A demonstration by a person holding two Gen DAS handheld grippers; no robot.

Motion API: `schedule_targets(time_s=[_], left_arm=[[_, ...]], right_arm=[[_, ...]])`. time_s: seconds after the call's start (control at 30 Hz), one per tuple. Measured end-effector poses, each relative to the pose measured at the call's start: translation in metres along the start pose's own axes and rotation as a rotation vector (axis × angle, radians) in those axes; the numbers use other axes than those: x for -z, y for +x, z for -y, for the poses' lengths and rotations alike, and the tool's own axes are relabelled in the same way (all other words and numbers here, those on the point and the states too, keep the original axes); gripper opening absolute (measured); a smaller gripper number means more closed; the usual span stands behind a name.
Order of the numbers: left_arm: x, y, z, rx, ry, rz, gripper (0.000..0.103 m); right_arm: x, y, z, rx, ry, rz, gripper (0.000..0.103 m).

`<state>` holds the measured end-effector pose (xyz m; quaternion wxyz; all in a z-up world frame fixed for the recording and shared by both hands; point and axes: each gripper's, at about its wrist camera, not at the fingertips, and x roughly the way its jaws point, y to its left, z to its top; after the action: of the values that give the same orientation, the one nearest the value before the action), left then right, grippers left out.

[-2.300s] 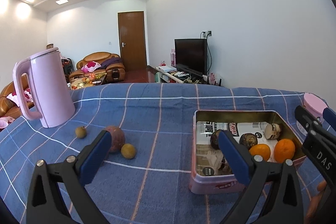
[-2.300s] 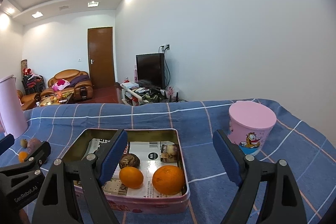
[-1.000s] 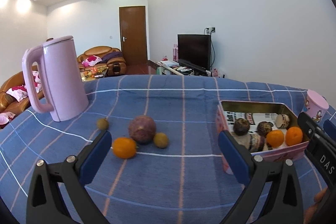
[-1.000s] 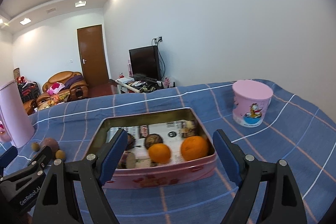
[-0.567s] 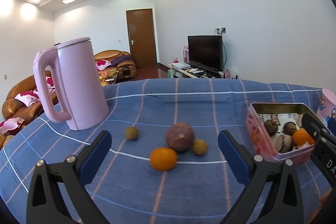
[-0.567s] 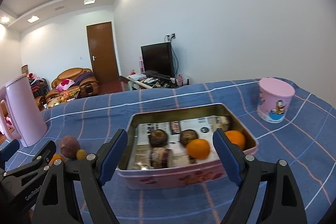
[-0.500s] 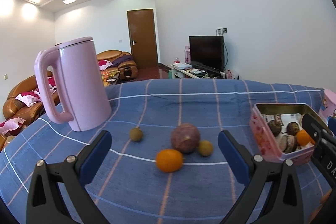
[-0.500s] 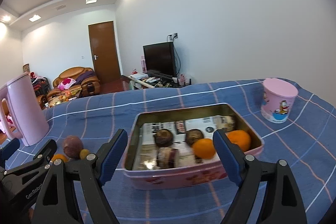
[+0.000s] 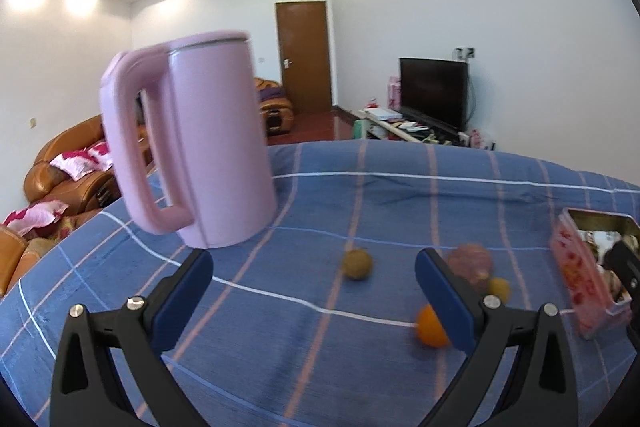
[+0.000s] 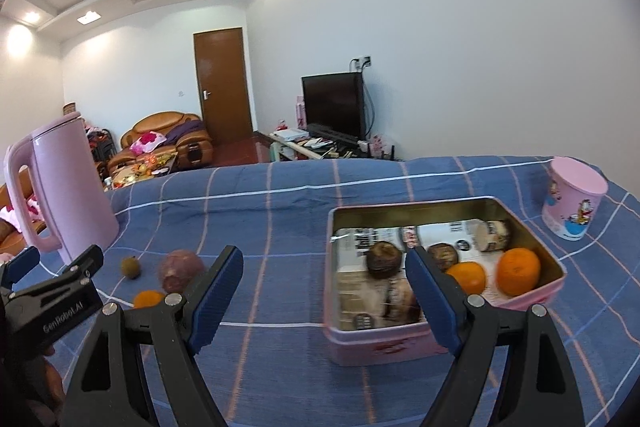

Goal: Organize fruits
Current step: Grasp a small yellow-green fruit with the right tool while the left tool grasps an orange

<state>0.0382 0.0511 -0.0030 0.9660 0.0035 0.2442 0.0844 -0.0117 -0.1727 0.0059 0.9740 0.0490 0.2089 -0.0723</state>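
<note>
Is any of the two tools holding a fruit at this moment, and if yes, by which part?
Nothing is held. The left tool is open and empty above the cloth, and the right tool is open and empty near the pink tin.

The left gripper (image 9: pixel 314 291) has swung away from the tin (image 9: pixel 576 291) toward the kettle (image 9: pixel 192 147), which now looms ahead. An orange (image 9: pixel 429 327) now lies on the cloth below the purple fruit (image 9: pixel 470 263). The right gripper (image 10: pixel 324 291) has slid kettle-ward, now straddling the tin's near-left corner.
</note>
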Motion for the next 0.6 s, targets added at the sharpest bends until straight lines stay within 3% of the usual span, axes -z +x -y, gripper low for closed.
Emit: schedule_targets(time_s=[0.17,0.33,0.4,0.47,0.6], left_arm=[[-0.003,0.017,-0.023,-0.023,-0.043,-0.044,0.103],[-0.005,0.028,-0.036,-0.041,-0.063,-0.074,0.103],[-0.004,0.032,-0.038,-0.042,-0.068,-0.091,0.103],[-0.004,0.034,-0.038,-0.046,-0.065,-0.102,0.103],[-0.005,0.034,-0.035,-0.042,-0.043,-0.105,0.103]], right_arm=[[-0.001,0.015,-0.021,-0.042,-0.024,-0.049,0.084],[0.001,0.042,-0.042,-0.069,-0.063,-0.171,0.084],[0.003,0.047,-0.049,-0.087,-0.079,-0.203,0.077],[0.005,0.055,-0.058,-0.099,-0.114,-0.244,0.064],[0.010,0.072,-0.068,-0.123,-0.148,-0.322,0.055]])
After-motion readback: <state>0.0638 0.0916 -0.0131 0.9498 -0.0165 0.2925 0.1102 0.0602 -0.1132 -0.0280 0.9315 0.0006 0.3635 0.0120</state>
